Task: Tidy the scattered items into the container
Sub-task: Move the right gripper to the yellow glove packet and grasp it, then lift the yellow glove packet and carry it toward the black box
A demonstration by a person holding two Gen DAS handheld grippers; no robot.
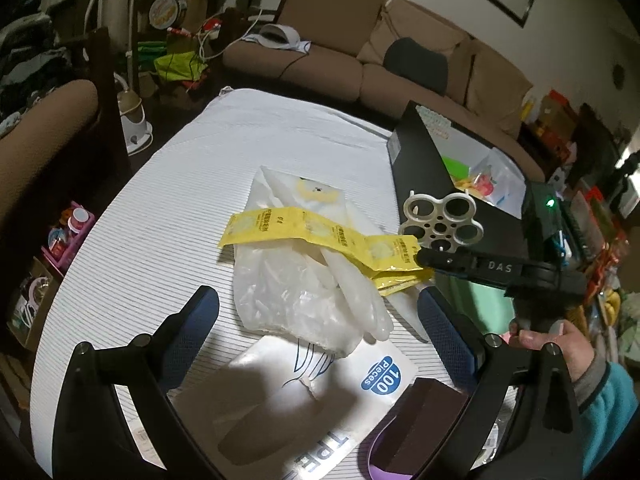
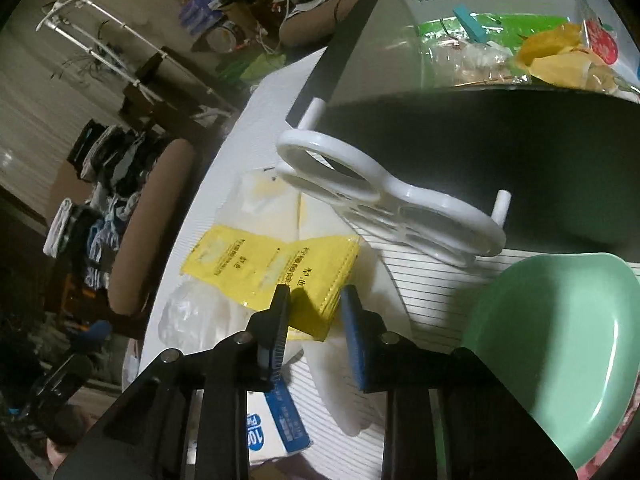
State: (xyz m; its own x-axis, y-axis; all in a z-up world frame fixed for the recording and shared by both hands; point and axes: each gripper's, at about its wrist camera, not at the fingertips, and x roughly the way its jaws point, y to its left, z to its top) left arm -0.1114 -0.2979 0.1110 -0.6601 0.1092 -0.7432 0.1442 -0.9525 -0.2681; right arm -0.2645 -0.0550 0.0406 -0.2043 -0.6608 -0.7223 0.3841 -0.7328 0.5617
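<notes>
Right claw on the yellow sachets, box half filled

The right gripper (image 2: 314, 308) has its jaws narrowed around the folded sachet strip (image 2: 276, 268), though whether the pads press on it I cannot tell. The left gripper (image 1: 316, 304) hangs wide apart and empty. The box (image 1: 424, 168) at the table's (image 1: 168, 184) far right corner already holds packets. Gloves (image 1: 312, 280), holed rack (image 1: 440, 220), green dish (image 2: 560, 360) and glove pack (image 1: 320, 392) remain out.

One black box (image 1: 416, 160), one green bowl (image 2: 560, 360), one white rack (image 2: 384, 200) (five-ringed), one yellow strip (image 1: 320, 236).
</notes>
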